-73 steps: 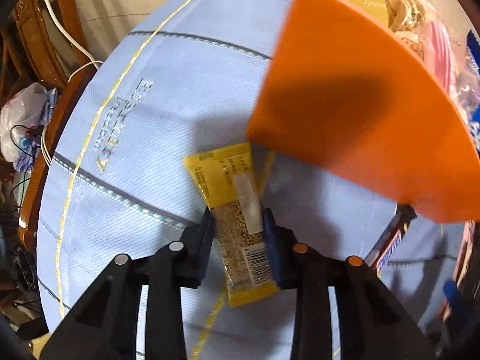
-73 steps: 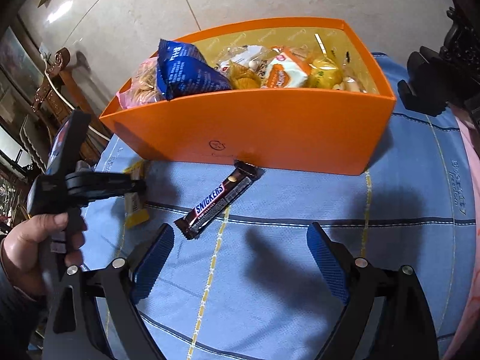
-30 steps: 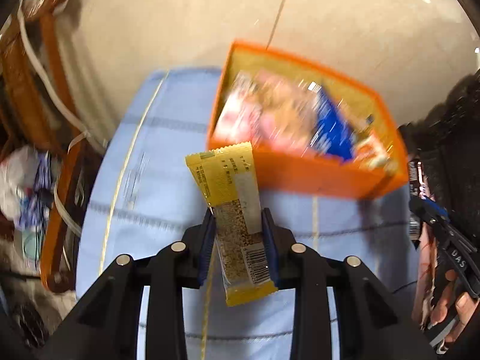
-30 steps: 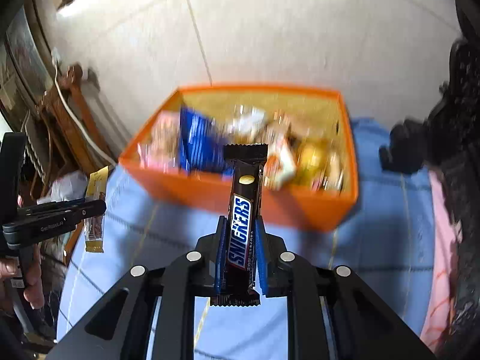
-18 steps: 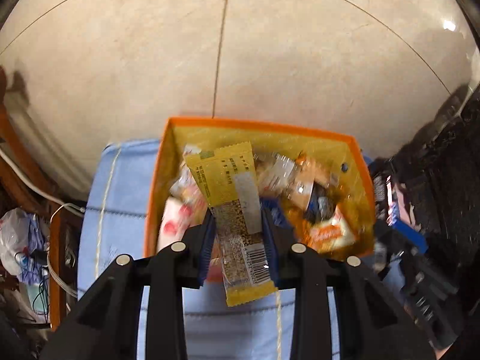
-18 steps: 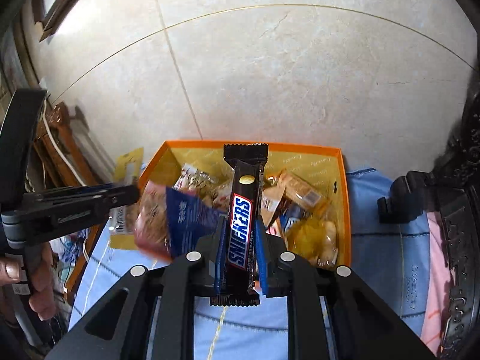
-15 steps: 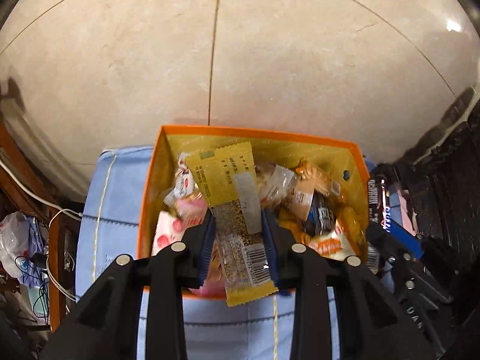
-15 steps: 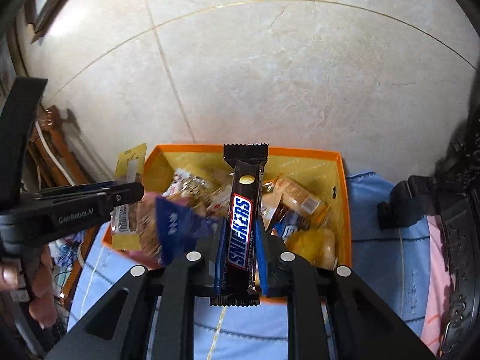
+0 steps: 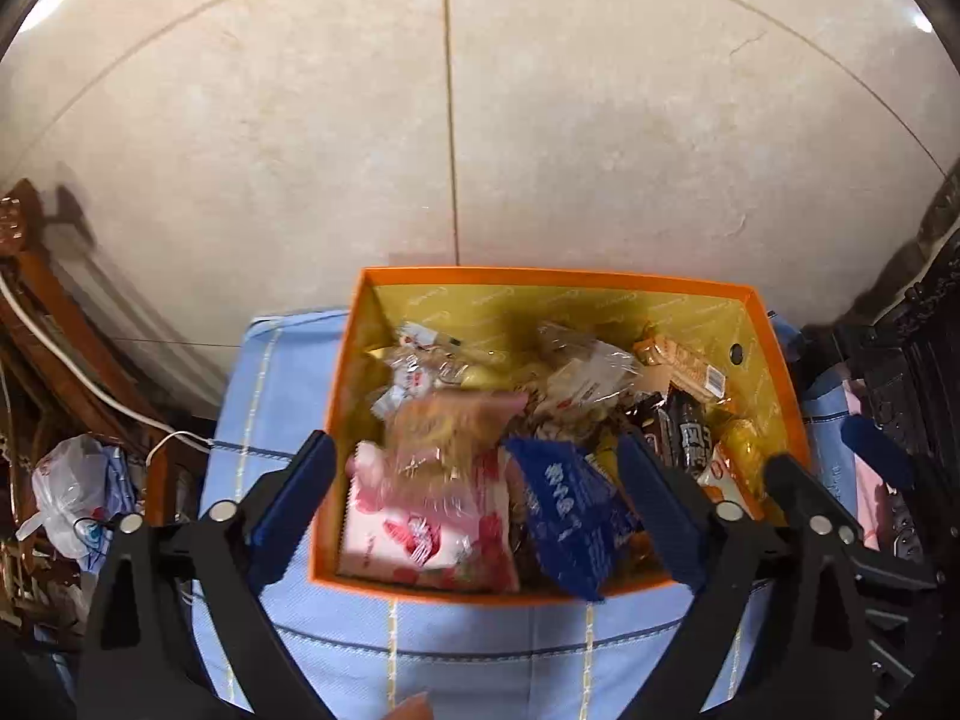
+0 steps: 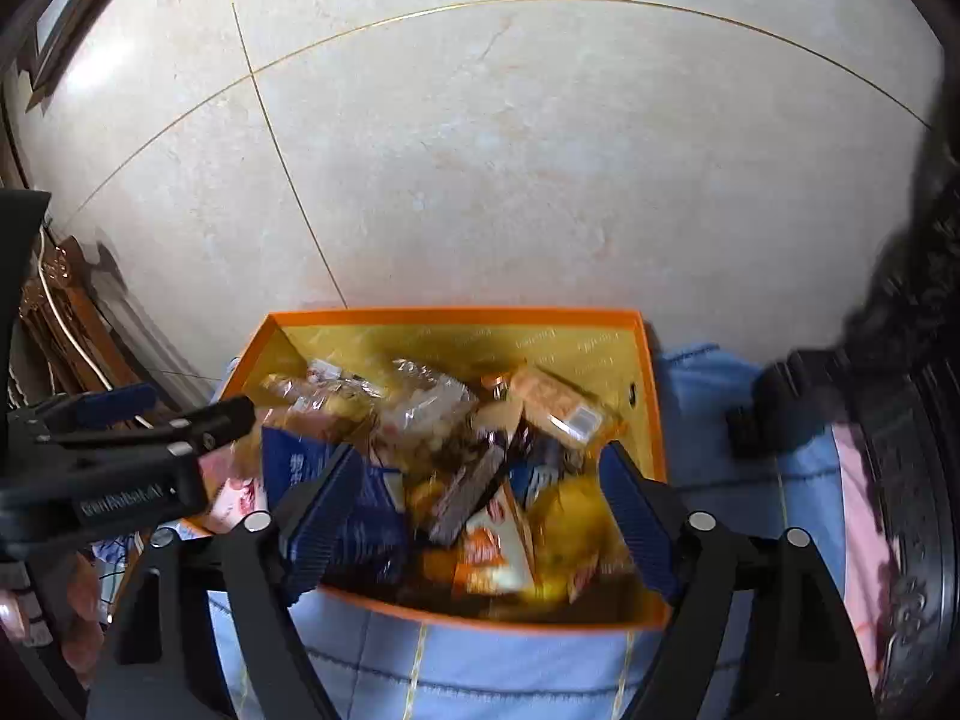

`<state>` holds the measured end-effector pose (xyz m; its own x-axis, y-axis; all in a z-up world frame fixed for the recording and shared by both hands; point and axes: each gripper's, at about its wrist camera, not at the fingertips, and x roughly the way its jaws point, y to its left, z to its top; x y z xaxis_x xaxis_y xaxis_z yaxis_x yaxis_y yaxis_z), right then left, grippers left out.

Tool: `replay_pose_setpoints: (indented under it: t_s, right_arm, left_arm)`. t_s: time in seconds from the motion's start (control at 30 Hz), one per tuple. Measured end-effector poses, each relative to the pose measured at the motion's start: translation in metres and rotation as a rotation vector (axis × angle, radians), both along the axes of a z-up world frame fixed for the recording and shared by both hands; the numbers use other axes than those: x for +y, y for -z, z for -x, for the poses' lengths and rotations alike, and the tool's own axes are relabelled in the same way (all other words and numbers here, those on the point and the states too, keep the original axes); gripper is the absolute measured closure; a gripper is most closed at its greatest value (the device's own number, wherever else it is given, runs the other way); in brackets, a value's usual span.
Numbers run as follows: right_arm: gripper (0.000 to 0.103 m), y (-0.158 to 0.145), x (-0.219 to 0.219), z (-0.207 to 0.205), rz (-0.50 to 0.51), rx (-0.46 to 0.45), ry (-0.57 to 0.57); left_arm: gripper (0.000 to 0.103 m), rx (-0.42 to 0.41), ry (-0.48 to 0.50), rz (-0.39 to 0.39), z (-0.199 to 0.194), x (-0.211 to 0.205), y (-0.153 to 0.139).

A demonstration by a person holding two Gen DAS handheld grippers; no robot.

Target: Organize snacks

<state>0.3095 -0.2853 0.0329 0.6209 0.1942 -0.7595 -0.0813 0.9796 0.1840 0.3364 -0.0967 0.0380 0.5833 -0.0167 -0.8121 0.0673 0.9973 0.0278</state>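
Note:
An orange box (image 9: 540, 271) full of wrapped snacks stands on the blue tablecloth, and both grippers hover over its near side. My left gripper (image 9: 477, 507) has its jaws opening wide with nothing held between them; below lie a pink packet (image 9: 420, 528) and a blue packet (image 9: 570, 510). I cannot pick out the yellow bar among the snacks. My right gripper (image 10: 480, 516) also has its jaws opening, with nothing gripped. A dark, blurred Snickers bar (image 10: 468, 492) is loose in the box (image 10: 456, 313) beneath it. The left gripper (image 10: 138, 438) shows at the left of the right wrist view.
The blue tablecloth (image 9: 480, 636) covers the table around the box. Wooden furniture (image 9: 36, 312), a white cable and a plastic bag (image 9: 66, 480) are on the left. Dark carved furniture (image 9: 918, 360) stands on the right. Pale floor tiles lie beyond. A hand (image 10: 78, 618) holds the left gripper.
Both grippers have opened over the box. The yellow bar has left the left jaws and the Snickers bar has left the right jaws and dropped among the snacks.

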Motion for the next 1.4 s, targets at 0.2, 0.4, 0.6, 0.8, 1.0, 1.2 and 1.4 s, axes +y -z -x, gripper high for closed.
replay_pose_setpoints:
  t_s: [0.2, 0.4, 0.6, 0.8, 1.0, 1.2, 1.4]
  right_arm:
    - [0.017, -0.005, -0.012, 0.049, -0.025, 0.005, 0.020]
    - [0.016, -0.013, -0.012, 0.109, -0.026, 0.002, 0.015]
    - [0.016, -0.024, -0.007, 0.148, -0.005, -0.013, 0.005]
    - [0.013, -0.040, 0.001, 0.168, 0.038, -0.051, 0.006]
    - [0.012, -0.053, 0.006, 0.170, 0.067, -0.069, 0.000]
    - [0.012, -0.056, 0.008, 0.173, 0.067, -0.076, 0.001]
    - [0.012, -0.058, 0.008, 0.172, 0.064, -0.079, -0.001]
  left_arm:
    - [0.008, -0.015, -0.014, 0.011, 0.045, 0.013, -0.011]
    - [0.007, -0.009, -0.032, 0.018, 0.100, 0.025, -0.012]
    - [0.006, -0.012, -0.063, 0.009, 0.149, 0.036, -0.014]
    - [0.004, -0.036, -0.083, -0.018, 0.182, 0.041, -0.021]
    - [0.004, -0.063, -0.089, -0.015, 0.197, 0.047, -0.030]
    - [0.004, -0.081, -0.100, 0.001, 0.199, 0.056, -0.036]
    - [0.004, -0.084, -0.090, -0.009, 0.198, 0.054, -0.037]
